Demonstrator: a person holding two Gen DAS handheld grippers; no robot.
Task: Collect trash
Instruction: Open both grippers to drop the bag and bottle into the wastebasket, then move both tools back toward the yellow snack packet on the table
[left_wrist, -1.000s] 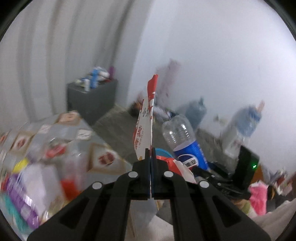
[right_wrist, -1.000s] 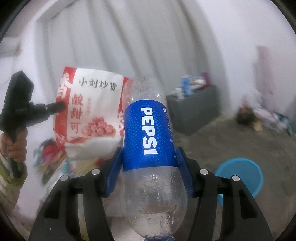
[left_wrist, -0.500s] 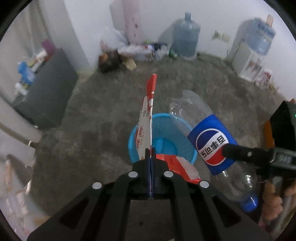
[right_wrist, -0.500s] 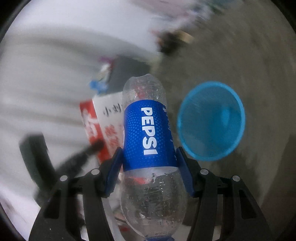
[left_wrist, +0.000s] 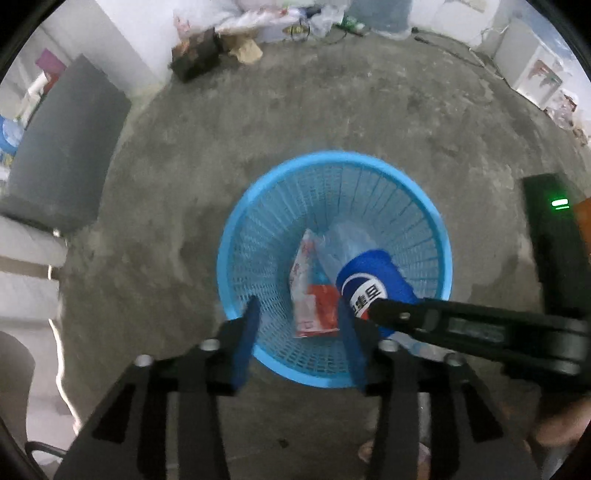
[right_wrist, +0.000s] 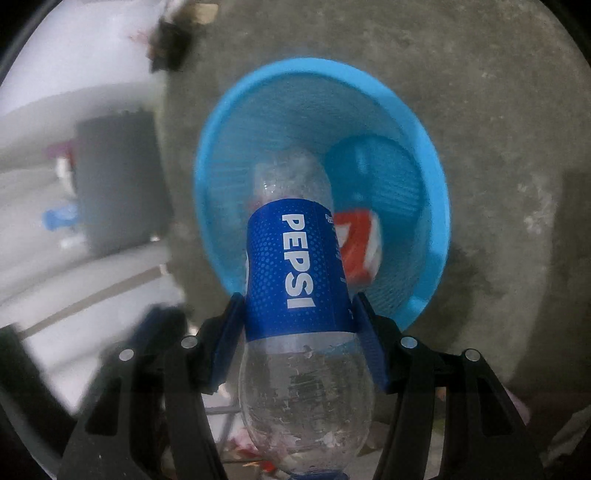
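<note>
The left hand-held gripper (left_wrist: 299, 336), at the bottom of its frame, is opening its jaws with nothing between them. Beyond it, the red-and-white snack bag (left_wrist: 314, 291) sits inside the blue mesh basket (left_wrist: 258, 206) on the concrete floor (left_wrist: 295, 122). The right hand-held gripper (right_wrist: 299, 332) clamps a clear Pepsi bottle (right_wrist: 297, 266) by its blue label, its far end poking over the basket's rim. A grey cabinet (left_wrist: 62, 155) stands at the left; litter (left_wrist: 258, 22) lines the top wall.
</note>
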